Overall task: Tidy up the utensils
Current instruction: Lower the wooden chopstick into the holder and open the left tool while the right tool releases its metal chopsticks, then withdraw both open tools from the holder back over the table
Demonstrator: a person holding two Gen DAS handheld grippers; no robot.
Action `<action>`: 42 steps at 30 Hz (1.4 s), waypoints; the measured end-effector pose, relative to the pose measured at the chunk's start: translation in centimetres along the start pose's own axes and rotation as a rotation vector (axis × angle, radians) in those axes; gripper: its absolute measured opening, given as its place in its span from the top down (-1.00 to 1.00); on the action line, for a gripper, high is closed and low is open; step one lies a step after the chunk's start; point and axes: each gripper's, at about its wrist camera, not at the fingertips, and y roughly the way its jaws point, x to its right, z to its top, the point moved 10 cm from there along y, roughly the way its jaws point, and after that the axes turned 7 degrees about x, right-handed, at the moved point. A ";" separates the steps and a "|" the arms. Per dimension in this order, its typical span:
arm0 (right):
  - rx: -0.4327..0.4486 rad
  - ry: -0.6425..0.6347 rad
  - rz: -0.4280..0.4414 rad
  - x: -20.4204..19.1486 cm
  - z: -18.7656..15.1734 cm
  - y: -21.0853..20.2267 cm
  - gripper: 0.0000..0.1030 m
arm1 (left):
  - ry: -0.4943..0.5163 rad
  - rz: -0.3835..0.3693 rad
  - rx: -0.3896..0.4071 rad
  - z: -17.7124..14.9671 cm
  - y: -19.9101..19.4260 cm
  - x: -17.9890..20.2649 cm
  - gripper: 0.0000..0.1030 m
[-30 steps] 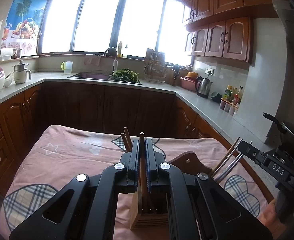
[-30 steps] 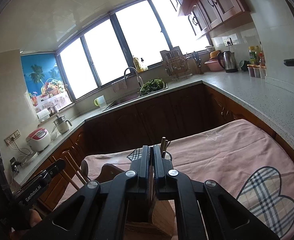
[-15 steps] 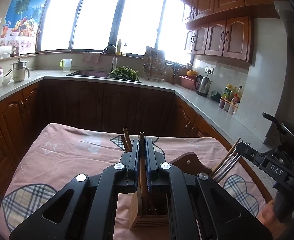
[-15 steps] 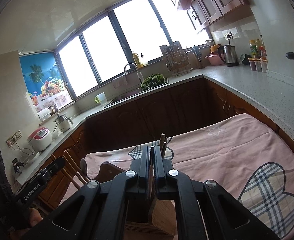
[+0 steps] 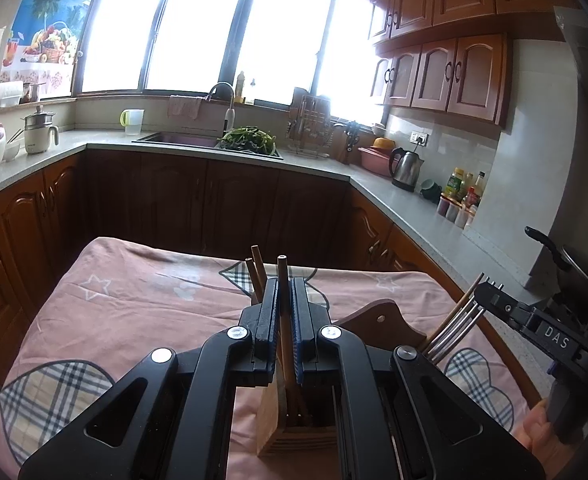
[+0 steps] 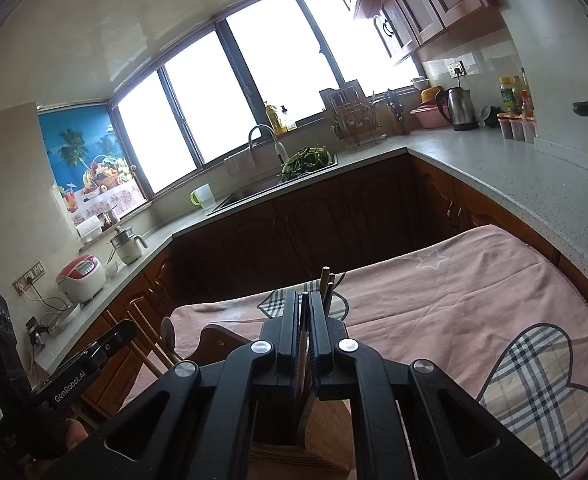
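Left wrist view: left claw [image 5: 285,312] pinches one chopstick [image 5: 283,304]; two chopsticks [image 5: 255,268] stand behind; right claw [image 6: 304,328] pinches one utensil [image 6: 303,344].

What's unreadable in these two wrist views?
- Utensil holder compartments, left wrist view: the left hand-held gripper, shut on a chopstick, hides them.
- Thin utensil in the right hand-held gripper, right wrist view: the jaws cover most of it, type unclear.
- Bottle labels on the counter: too small.
- Outside the windows: overexposed.
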 end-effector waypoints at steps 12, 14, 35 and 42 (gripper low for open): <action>0.014 -0.002 0.001 -0.3 0.9 -0.6 0.72 | 0.006 0.000 0.001 0.1 -0.4 -0.2 0.58; 0.027 0.000 0.008 -0.4 1.2 -0.9 0.59 | 0.011 0.010 0.009 0.1 -0.6 -0.2 0.38; 0.106 -0.003 0.007 -0.8 2.2 -3.7 -0.90 | 0.025 0.056 0.041 0.0 -3.6 -0.7 -1.00; 0.093 0.015 0.020 -1.0 1.2 -5.3 -0.97 | 0.041 0.072 0.035 -0.7 -5.6 -0.8 -1.00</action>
